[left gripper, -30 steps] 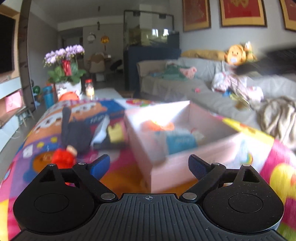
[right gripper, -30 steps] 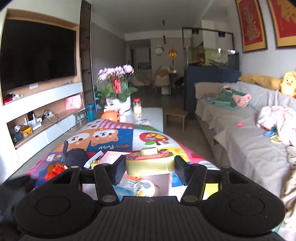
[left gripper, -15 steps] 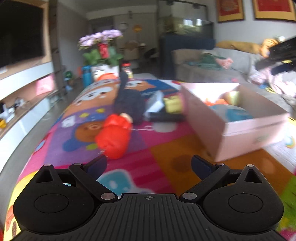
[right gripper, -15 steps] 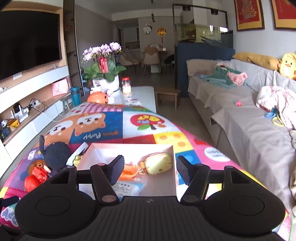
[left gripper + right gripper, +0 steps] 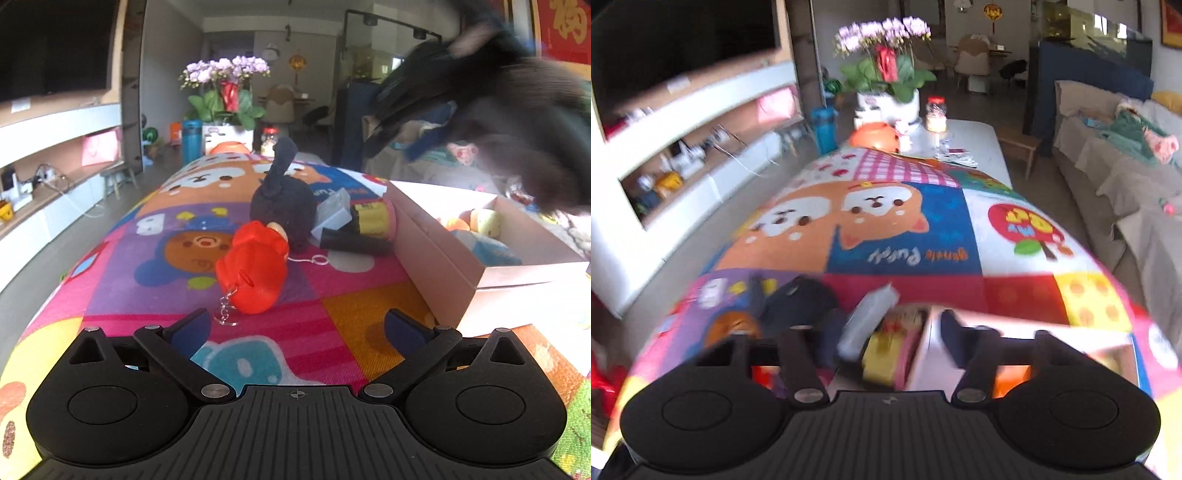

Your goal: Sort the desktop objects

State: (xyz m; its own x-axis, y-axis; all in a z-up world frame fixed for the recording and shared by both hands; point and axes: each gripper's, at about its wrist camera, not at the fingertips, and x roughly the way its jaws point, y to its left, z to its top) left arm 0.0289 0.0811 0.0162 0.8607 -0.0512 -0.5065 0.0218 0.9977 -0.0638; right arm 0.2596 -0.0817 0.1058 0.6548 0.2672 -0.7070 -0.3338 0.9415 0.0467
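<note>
In the left wrist view my left gripper (image 5: 295,328) is open and empty, low over the colourful cloth. Just ahead lies a red toy with a keychain (image 5: 255,269). Behind it sit a black plush (image 5: 282,206), a grey box (image 5: 332,214), a yellow packet (image 5: 371,219) and a black bar (image 5: 354,242). The pale pink box (image 5: 443,254) to the right holds a yellowish toy (image 5: 487,221) and other items. My right gripper (image 5: 886,328) is open and empty above the grey box (image 5: 868,325) and yellow packet (image 5: 886,354); it appears blurred at upper right in the left wrist view (image 5: 480,92).
A flower pot (image 5: 886,99), a jar (image 5: 936,114) and an orange object (image 5: 873,136) stand at the table's far end. A TV shelf (image 5: 683,147) runs along the left, a sofa (image 5: 1126,177) along the right.
My right gripper let the yellowish toy go into the box, then swung left and down towards the grey box. My left gripper moved left from the box to the red toy.
</note>
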